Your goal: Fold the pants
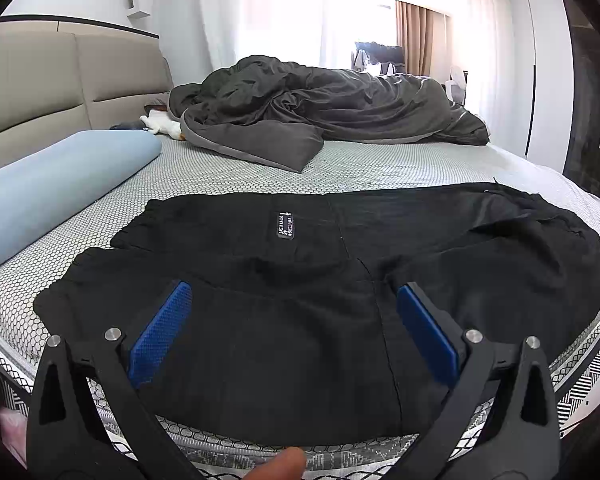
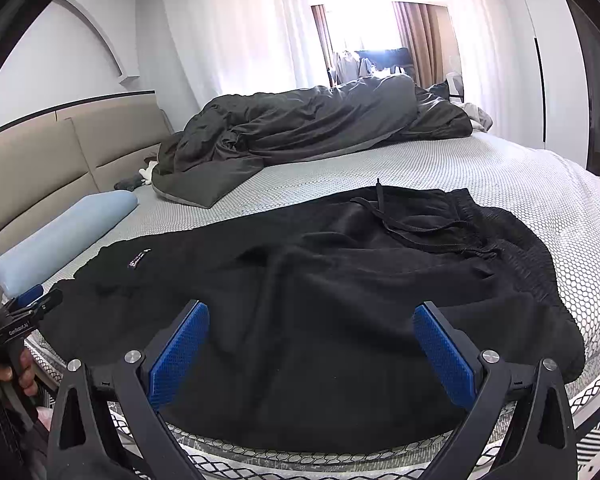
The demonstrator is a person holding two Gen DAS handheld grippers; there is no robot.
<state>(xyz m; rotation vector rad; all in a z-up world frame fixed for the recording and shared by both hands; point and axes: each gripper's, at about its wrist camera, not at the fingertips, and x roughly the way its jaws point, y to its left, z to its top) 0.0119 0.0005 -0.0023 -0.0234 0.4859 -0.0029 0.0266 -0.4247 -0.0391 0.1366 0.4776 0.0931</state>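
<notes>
Black pants (image 1: 300,280) lie spread across the near part of the bed, leg ends to the left and a small label (image 1: 285,225) on the far leg. The waistband with its drawstring (image 2: 412,224) lies at the right. My left gripper (image 1: 294,300) hovers open over the leg part near the bed's front edge, blue pads wide apart with nothing between them. My right gripper (image 2: 311,320) is open too, above the pants' near edge closer to the waist. At the far left of the right wrist view the left gripper (image 2: 32,300) shows with a hand (image 2: 18,376) on it.
A light blue pillow (image 1: 56,188) lies left of the pants along a beige headboard (image 1: 60,80). A crumpled dark grey duvet (image 1: 320,108) fills the far side of the mattress (image 1: 340,164). White curtains and a bright window stand behind. A fingertip (image 1: 284,466) shows at the bottom edge.
</notes>
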